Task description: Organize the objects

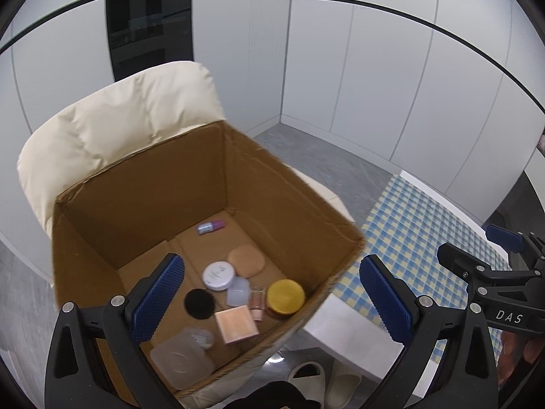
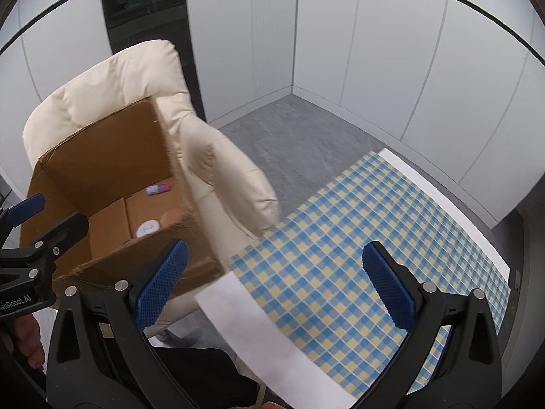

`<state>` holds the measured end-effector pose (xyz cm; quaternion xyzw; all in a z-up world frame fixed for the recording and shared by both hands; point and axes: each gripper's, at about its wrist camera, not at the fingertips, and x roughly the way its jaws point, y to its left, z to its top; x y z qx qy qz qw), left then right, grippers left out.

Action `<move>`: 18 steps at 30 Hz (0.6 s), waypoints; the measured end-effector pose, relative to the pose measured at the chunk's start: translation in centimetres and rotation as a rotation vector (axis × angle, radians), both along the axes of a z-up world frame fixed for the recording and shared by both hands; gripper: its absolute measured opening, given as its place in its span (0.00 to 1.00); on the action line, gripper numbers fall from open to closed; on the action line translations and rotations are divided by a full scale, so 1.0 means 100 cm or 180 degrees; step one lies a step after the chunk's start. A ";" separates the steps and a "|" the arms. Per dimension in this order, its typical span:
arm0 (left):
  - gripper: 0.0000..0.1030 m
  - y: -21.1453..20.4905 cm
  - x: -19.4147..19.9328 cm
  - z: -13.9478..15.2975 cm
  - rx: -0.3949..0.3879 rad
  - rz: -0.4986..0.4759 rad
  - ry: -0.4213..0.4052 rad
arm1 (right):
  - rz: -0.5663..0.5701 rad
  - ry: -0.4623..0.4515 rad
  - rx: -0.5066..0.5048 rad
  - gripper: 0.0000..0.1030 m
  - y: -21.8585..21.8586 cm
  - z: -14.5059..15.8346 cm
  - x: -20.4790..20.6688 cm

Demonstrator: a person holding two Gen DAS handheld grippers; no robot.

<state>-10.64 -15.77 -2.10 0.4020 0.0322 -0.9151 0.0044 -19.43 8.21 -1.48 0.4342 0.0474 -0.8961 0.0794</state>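
My left gripper point(image 1: 272, 293) hangs spread over the cardboard box point(image 1: 289, 197); right gripper point(image 2: 276, 286) spread above the bare checkered table point(image 2: 340, 238), armchair point(image 2: 231, 170) alongside.

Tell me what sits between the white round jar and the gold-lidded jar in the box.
In the left wrist view, a translucent pale container and a small clear bottle lie between the white round jar and the gold-lidded jar.

My left gripper point(image 1: 272, 293) hangs above the cardboard box point(image 1: 102, 272) with jaws spread wide, holding nothing. Inside I see a gold-lidded jar point(image 1: 285, 296), white round compact point(image 1: 218, 274), black puff point(image 1: 199, 303), tan sponge point(image 1: 246, 260) and small purple bottle point(image 1: 211, 227). The box rests on a cream chair point(image 1: 119, 129); the right gripper point(image 1: 504, 255) sits over the checked tablecloth point(image 1: 425, 225).
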 end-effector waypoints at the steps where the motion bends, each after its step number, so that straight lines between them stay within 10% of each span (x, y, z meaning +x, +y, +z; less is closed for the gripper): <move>1: 1.00 0.005 -0.002 0.000 0.0003 -0.0028 -0.0003 | -0.0022 -0.0001 0.0000 1.00 0.005 0.000 0.000; 18: 1.00 0.082 -0.016 -0.002 0.0015 -0.0380 -0.0080 | -0.0471 0.0003 -0.0004 1.00 0.087 0.003 0.013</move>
